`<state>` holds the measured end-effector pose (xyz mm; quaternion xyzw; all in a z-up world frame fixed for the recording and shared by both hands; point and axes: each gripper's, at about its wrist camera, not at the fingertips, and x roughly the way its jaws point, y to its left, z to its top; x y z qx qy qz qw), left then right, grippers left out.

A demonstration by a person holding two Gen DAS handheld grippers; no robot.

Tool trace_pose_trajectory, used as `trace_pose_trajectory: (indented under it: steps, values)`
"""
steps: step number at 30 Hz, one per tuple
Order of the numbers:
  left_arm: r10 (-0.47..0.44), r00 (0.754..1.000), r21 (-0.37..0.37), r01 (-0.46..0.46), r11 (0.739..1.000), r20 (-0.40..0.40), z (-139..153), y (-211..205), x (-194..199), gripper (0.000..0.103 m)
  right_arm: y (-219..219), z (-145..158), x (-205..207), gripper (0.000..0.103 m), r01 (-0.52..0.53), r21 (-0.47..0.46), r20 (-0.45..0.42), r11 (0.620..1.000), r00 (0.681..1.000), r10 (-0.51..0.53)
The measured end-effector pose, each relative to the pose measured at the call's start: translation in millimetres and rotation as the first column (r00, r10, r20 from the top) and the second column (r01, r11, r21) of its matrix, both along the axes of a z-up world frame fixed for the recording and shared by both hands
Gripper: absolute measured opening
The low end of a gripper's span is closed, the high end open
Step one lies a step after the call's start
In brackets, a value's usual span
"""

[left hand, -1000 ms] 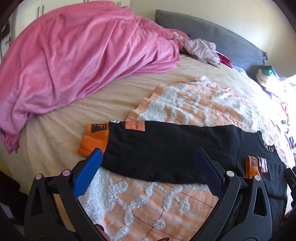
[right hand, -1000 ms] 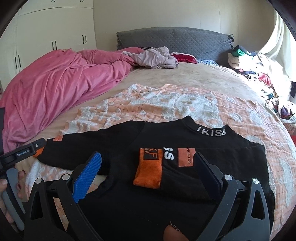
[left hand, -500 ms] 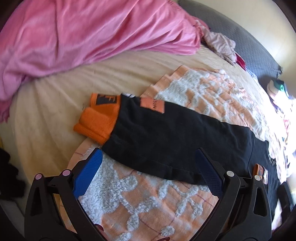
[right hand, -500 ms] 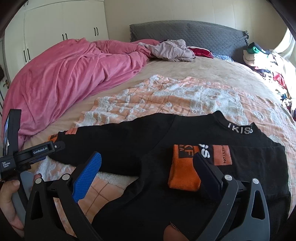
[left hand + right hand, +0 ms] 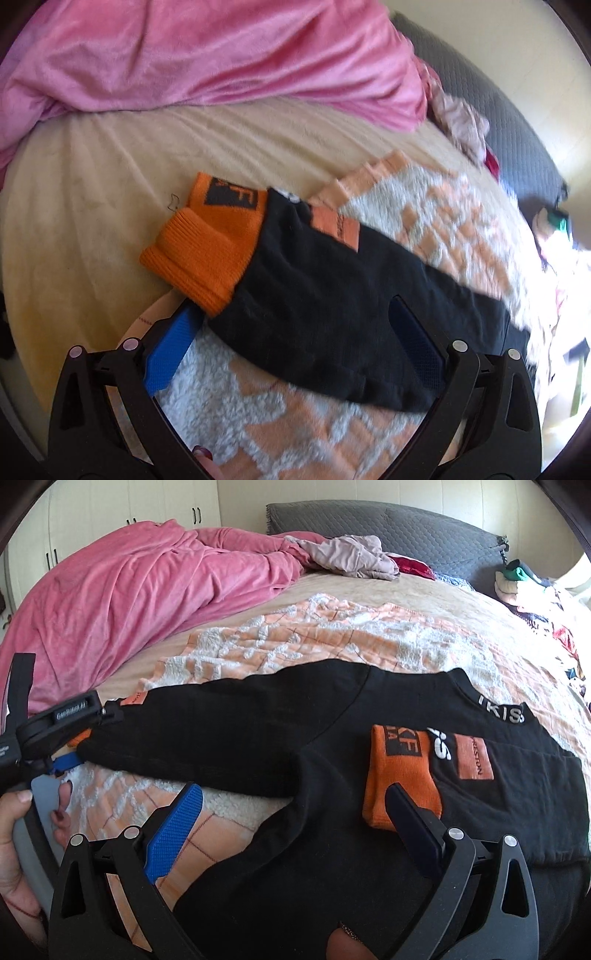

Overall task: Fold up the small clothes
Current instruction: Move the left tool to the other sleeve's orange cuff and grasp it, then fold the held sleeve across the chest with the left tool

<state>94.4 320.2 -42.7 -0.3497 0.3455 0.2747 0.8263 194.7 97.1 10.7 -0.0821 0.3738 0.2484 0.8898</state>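
Note:
A small black sweater (image 5: 295, 768) with orange cuffs lies flat on an orange-and-white fluffy blanket (image 5: 332, 635). Its right sleeve is folded across the chest, orange cuff (image 5: 400, 775) on top. Its left sleeve (image 5: 332, 288) stretches out sideways, ending in an orange cuff (image 5: 207, 251). My left gripper (image 5: 291, 339) is open, its jaws straddling the sleeve just behind that cuff; it also shows in the right wrist view (image 5: 62, 738). My right gripper (image 5: 291, 819) is open and empty over the sweater's lower body.
A pink duvet (image 5: 140, 590) is heaped on the far left of the bed. A grey headboard (image 5: 388, 531) and loose clothes (image 5: 351, 554) lie at the back. A clothes pile (image 5: 535, 590) sits at the right. Beige sheet (image 5: 110, 166) surrounds the blanket.
My left gripper has moved forward and down onto the outstretched sleeve near its cuff. My right gripper has drifted left, so the folded cuff now sits by its right finger.

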Motion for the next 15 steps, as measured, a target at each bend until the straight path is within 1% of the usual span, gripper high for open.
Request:
trace_pose_trajectory:
  steps: [1, 3, 4, 5, 7, 8, 9, 10, 11, 12, 13, 15]
  values:
    - [0.021, 1.0, -0.001, -0.021, 1.0, 0.013, -0.4, 1.8, 0.0, 0.093, -1.9, -0.4, 0.1, 0.098, 0.006, 0.004, -0.003, 1.0, 1.0, -0.006]
    - [0.035, 0.999, 0.02, -0.035, 0.999, 0.009, 0.2, 2.4, 2.5, 0.089, -6.9, -0.4, -0.2, 0.099, 0.016, 0.019, -0.01, 1.0, 1.0, -0.016]
    - [0.041, 0.999, 0.044, -0.041, 0.998, 0.002, 1.2, 0.5, 4.1, 0.083, -10.4, -0.1, -0.3, 0.098, 0.024, 0.028, -0.014, 0.999, 1.0, -0.023]
    - [0.042, 0.999, 0.056, -0.043, 0.998, 0.004, 2.2, -0.2, 5.3, 0.072, -13.4, 0.3, -0.1, 0.098, 0.031, 0.035, -0.016, 0.999, 0.999, -0.031]
    - [0.041, 0.999, 0.071, -0.041, 0.997, 0.007, 2.0, -3.0, 7.8, 0.062, -20.4, 0.4, -0.5, 0.098, 0.051, 0.045, -0.021, 0.998, 0.999, -0.05]
    - [0.042, 0.999, 0.076, -0.042, 0.996, 0.0, 1.3, -3.4, 9.3, 0.06, -23.8, 0.4, -0.9, 0.098, 0.061, 0.048, -0.022, 0.997, 0.998, -0.06]
    - [0.046, 0.999, 0.085, -0.046, 0.995, -0.005, 1.2, -3.4, 9.4, 0.052, -26.7, 0.3, -1.0, 0.098, 0.069, 0.049, -0.024, 0.996, 0.997, -0.068]
    - [0.056, 0.998, 0.095, -0.055, 0.994, -0.008, 1.6, -2.8, 8.5, 0.039, -29.7, -0.1, -1.0, 0.098, 0.076, 0.048, -0.029, 0.996, 0.997, -0.075]
    - [0.062, 0.998, 0.1, -0.061, 0.993, -0.008, 1.8, -1.8, 8.3, 0.018, -32.5, -0.2, -1.2, 0.098, 0.081, 0.046, -0.03, 0.996, 0.996, -0.079]
    - [0.057, 0.998, 0.092, -0.058, 0.994, 0.008, 1.5, -0.1, 7.3, 0.01, -35.3, 0.1, -1.9, 0.098, 0.086, 0.043, -0.027, 0.995, 0.996, -0.085]
    - [0.054, 0.998, 0.083, -0.055, 0.995, 0.02, 1.4, 0.6, 6.3, 0.01, -37.7, 0.5, -2.2, 0.098, 0.093, 0.041, -0.025, 0.995, 0.995, -0.092]
    - [0.04, 0.999, 0.104, -0.041, 0.994, 0.014, 3.0, -2.5, 7.3, 0.01, -44.1, 1.9, -3.4, 0.098, 0.105, 0.053, -0.029, 0.993, 0.994, -0.104]
